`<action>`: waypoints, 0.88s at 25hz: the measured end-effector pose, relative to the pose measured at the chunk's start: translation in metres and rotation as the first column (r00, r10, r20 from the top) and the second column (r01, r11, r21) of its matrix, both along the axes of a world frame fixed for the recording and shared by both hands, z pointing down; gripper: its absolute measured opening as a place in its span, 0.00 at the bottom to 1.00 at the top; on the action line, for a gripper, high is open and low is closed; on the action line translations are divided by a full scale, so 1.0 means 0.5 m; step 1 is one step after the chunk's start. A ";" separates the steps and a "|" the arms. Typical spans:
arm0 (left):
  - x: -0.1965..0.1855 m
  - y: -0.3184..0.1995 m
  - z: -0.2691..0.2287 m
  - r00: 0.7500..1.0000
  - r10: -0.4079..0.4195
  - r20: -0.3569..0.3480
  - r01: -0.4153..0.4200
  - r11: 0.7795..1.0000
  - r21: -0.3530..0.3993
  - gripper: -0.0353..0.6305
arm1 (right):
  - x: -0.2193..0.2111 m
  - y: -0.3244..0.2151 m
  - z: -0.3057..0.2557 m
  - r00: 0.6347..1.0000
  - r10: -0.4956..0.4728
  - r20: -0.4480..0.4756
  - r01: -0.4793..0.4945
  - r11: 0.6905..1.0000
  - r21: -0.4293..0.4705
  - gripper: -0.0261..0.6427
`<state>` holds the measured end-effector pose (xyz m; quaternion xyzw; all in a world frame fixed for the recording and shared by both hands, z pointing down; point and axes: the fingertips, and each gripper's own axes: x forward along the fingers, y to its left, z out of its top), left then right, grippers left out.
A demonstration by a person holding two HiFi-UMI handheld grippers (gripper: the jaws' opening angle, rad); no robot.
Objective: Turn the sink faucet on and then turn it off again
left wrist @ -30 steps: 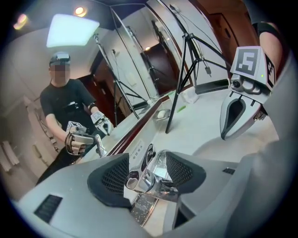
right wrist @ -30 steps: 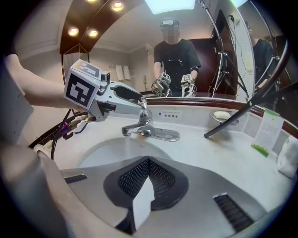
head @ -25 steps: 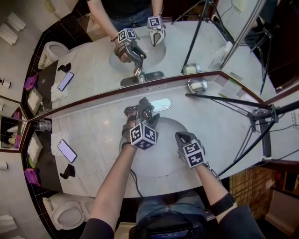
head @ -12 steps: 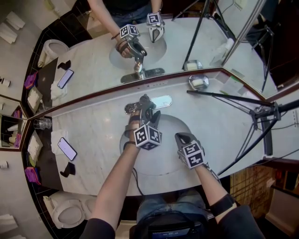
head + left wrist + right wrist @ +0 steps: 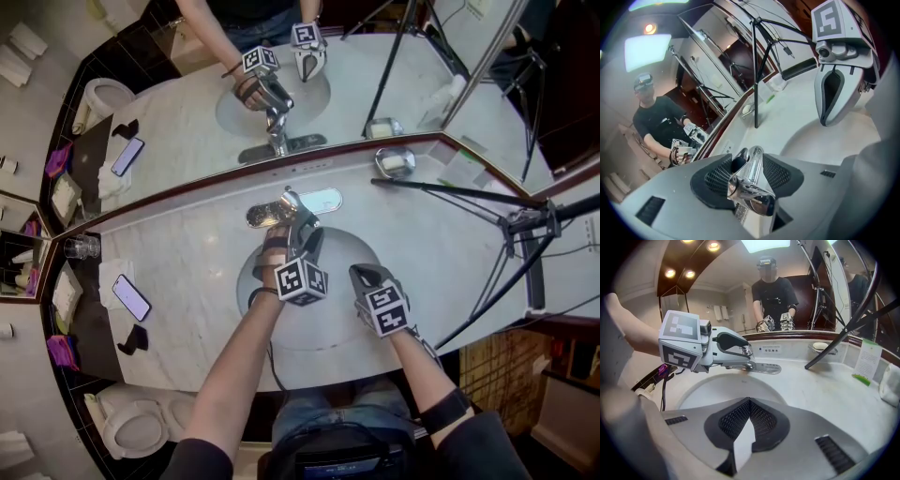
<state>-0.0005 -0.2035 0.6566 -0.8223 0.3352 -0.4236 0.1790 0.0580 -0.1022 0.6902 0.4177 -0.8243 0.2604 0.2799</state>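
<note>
The chrome faucet (image 5: 284, 207) stands on its plate behind the white sink basin (image 5: 323, 328). My left gripper (image 5: 296, 225) reaches over the basin, and its jaws have just been closing on the faucet handle (image 5: 752, 173). The handle lies between the black pads (image 5: 712, 180), touching both. In the right gripper view the left gripper (image 5: 736, 351) covers the faucet (image 5: 749, 364). My right gripper (image 5: 362, 274) hovers over the basin's right side, shut with nothing held, pads meeting at the tip (image 5: 749, 401). The left gripper view shows the right gripper (image 5: 829, 119) to the right.
A mirror runs behind the counter. A soap dish (image 5: 394, 161) sits at the back right, and a black tripod leg (image 5: 441, 195) rests on the counter. A phone (image 5: 130, 298) and a glass (image 5: 82, 248) lie on the left. A toilet (image 5: 131, 431) is below left.
In the head view the left gripper has shifted slightly right and towards me and rolled a little, its jaws narrowing round the faucet handle. The right gripper has stayed put.
</note>
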 end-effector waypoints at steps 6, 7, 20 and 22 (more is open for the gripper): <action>0.001 0.000 0.003 1.000 0.008 0.021 -0.008 1.000 0.004 0.33 | 0.010 0.013 0.003 1.000 0.007 0.001 -0.007 1.000 -0.006 0.07; 0.002 0.000 0.004 1.000 0.010 0.026 -0.010 1.000 0.001 0.33 | 0.012 0.014 0.002 1.000 0.007 0.001 -0.007 1.000 -0.004 0.07; -0.014 0.046 -0.041 0.999 -0.029 0.022 0.030 0.998 -0.048 0.25 | 0.026 0.026 -0.057 1.000 0.001 -0.006 0.000 0.999 0.043 0.07; -0.022 0.065 -0.058 0.999 -0.036 0.015 0.037 0.998 -0.050 0.25 | 0.022 0.031 -0.064 1.000 -0.006 -0.009 0.007 0.998 0.055 0.07</action>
